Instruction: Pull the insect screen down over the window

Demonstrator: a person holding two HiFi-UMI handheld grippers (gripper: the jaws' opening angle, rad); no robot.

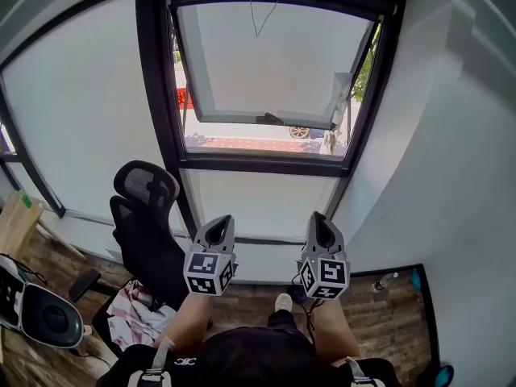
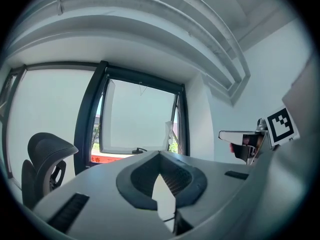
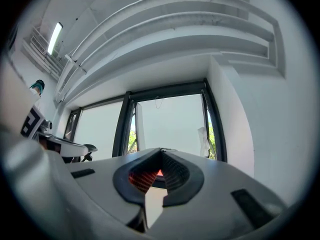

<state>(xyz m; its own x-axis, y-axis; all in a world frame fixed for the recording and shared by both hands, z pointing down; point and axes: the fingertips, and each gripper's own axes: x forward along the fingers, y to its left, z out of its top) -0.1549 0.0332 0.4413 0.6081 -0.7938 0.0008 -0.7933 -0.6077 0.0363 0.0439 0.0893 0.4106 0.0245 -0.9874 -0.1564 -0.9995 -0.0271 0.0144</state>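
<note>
Head view: approach step, I judge. Left gripper (image 1: 218,222) and right gripper (image 1: 318,218), jaws pressed together and empty, sit at 6 o'clock below the window (image 1: 266,67). Next they must open and reach the cord (image 1: 262,20) at 12 o'clock.

Daylight pours in through the tall black-framed window (image 1: 266,79), its pale panes washed out almost to white. The smooth white walls (image 1: 451,176) take a soft, even glow with no hard shadows. The brown wooden plank floor (image 1: 387,313) below me lies dimmer. All three views bend strongly: straight frame bars bow into curves towards the edges, and both gripper views sit in a round field with black corners. Close to the lens, my grey left gripper (image 2: 160,155) and grey right gripper (image 3: 160,151) look soft and slightly blurred. An orange-red tint glows on the right one's ribbed pad (image 3: 141,176).
</note>
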